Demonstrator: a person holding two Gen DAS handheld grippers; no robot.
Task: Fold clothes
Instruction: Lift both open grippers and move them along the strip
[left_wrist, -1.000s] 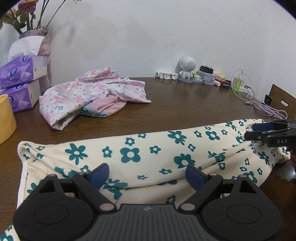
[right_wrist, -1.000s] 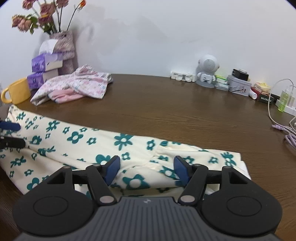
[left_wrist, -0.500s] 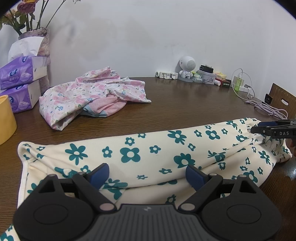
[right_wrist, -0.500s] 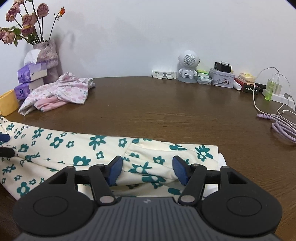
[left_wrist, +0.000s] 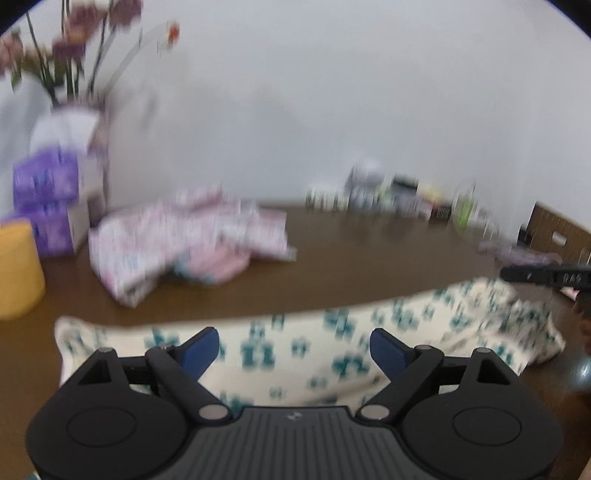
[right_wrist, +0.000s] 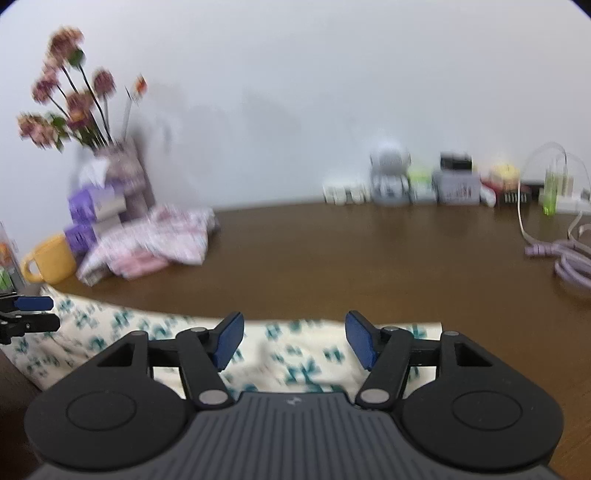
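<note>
A cream garment with teal flowers (left_wrist: 332, 343) lies in a long band across the brown table (left_wrist: 369, 254). My left gripper (left_wrist: 294, 347) hovers over its left part, jaws wide open, nothing between the blue pads. The right gripper (right_wrist: 294, 338) stands open over the garment's right end (right_wrist: 306, 365), its pads clear of the cloth. Each gripper shows in the other's view: the right gripper (left_wrist: 546, 275) at the right edge, the left gripper (right_wrist: 29, 314) at the left edge. Both views are blurred.
A crumpled pink floral garment (left_wrist: 192, 240) lies at the back left. Beside it are a yellow mug (right_wrist: 50, 258), purple tissue boxes (left_wrist: 44, 195) and a vase of flowers (right_wrist: 122, 173). Small gadgets (right_wrist: 391, 177) and purple cables (right_wrist: 569, 258) sit at the back right.
Both grippers have lifted and tilted upward, so the teal-flowered garment sits lower in each view and more wall shows. Both grippers stay open and empty.
</note>
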